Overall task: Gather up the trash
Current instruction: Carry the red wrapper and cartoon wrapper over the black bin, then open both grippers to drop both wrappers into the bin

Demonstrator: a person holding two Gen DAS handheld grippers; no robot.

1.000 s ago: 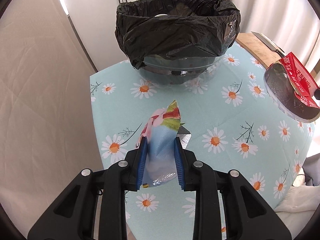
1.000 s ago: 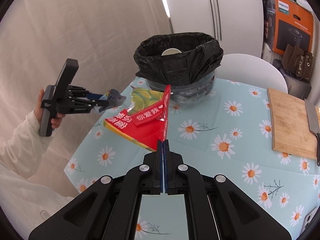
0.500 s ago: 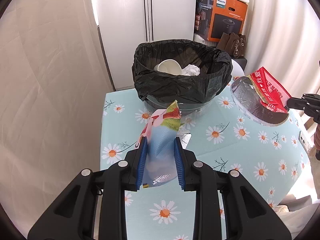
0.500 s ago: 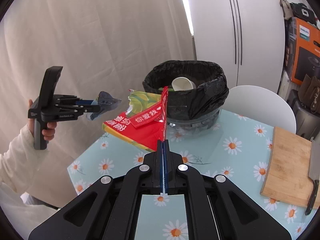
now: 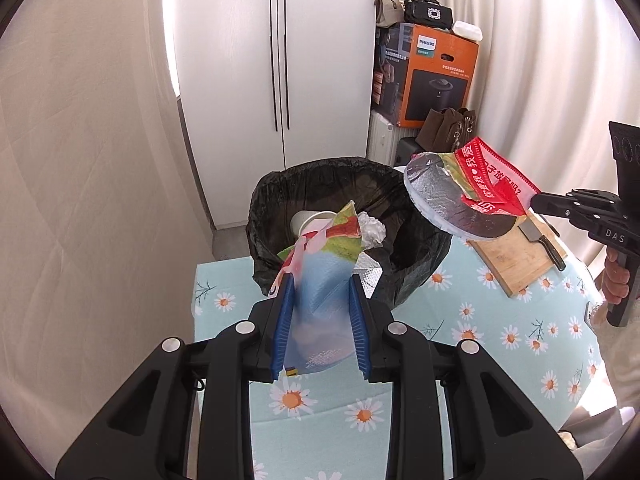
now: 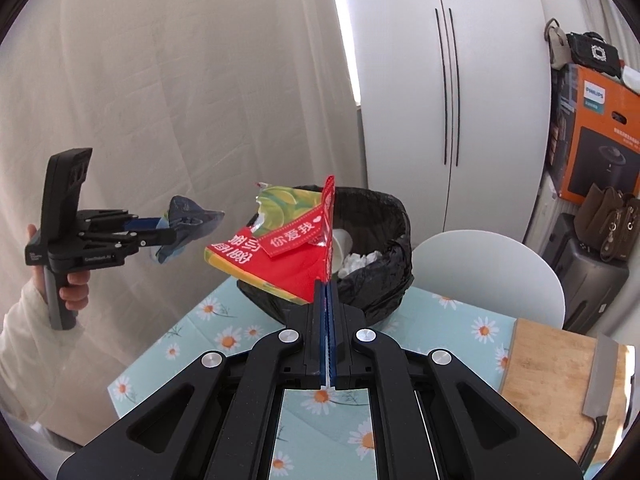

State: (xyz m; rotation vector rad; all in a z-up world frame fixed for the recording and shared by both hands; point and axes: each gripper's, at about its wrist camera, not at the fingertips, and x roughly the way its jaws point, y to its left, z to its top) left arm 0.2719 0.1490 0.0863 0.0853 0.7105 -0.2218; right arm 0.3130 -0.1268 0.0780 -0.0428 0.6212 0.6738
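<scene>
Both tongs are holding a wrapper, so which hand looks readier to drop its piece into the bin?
Probably the left. Its tongs hold the blue wrapper right at the black-lined bin, while the right tongs' red wrapper seems to hang beside the rim.

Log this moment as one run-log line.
left claw: shut on blue wrapper | right claw: shut on red packet | bin: holds cup, tissue

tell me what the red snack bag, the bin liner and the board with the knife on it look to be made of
Red snack bag: printed plastic film with a foil lining, judging by its shiny silver inside.
Bin liner: thin black plastic, glossy and wrinkled, folded over the rim.
Board: probably bamboo or wood, pale tan with visible grain, matte.
</scene>
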